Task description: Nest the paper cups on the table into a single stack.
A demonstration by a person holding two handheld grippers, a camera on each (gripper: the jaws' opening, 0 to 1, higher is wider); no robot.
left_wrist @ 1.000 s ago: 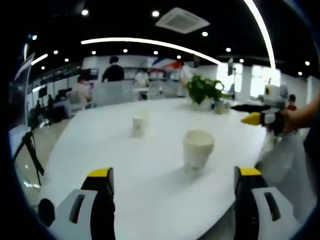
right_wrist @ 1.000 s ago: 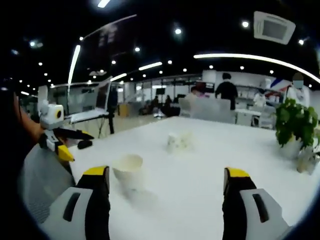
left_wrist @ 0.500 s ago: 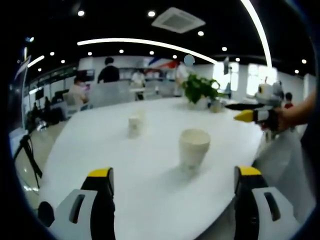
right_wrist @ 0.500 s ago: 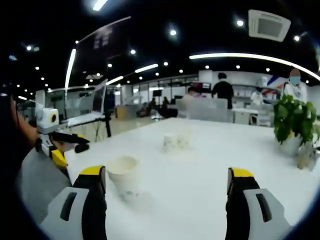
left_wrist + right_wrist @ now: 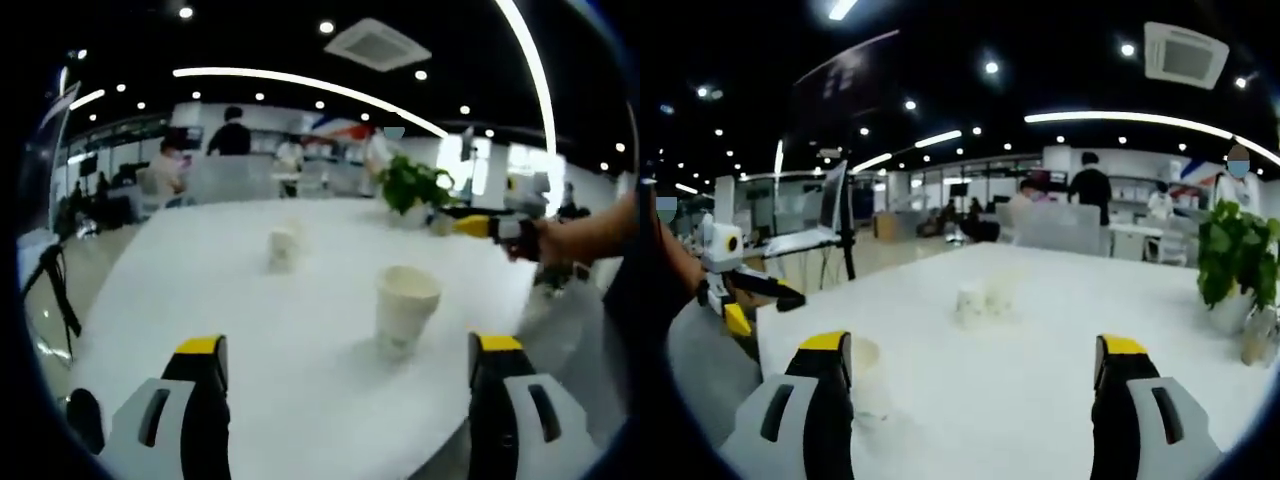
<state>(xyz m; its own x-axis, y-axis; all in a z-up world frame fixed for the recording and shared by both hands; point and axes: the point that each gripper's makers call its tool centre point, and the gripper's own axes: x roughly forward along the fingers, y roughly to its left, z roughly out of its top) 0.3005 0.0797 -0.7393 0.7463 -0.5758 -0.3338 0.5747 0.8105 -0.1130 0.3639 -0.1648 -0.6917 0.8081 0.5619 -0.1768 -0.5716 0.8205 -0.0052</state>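
Note:
A white paper cup (image 5: pixel 405 310) stands upright on the white table (image 5: pixel 200 290), ahead of my left gripper (image 5: pixel 350 350) and nearer its right jaw. More cups (image 5: pixel 283 246) stand further back near the table's middle. My left gripper is open with nothing between its jaws. The right gripper (image 5: pixel 478 226) enters from the right, held by a hand. In the right gripper view, the near cup (image 5: pixel 866 370) sits low at left, partly hidden behind my left jaw, and the far cups (image 5: pixel 978 299) stand mid-table. My right gripper (image 5: pixel 975 355) is open and holds nothing. The left gripper (image 5: pixel 740 300) shows at far left.
A potted green plant (image 5: pixel 412 187) stands at the table's far right side, also seen as the plant (image 5: pixel 1235 270) in the right gripper view. A tripod (image 5: pixel 55 290) stands off the table's left edge. People sit and stand in the office behind.
Both views have shifted with the hands. In the right gripper view the near cup has slid down and left, now partly behind the left jaw. Both grippers stay open.

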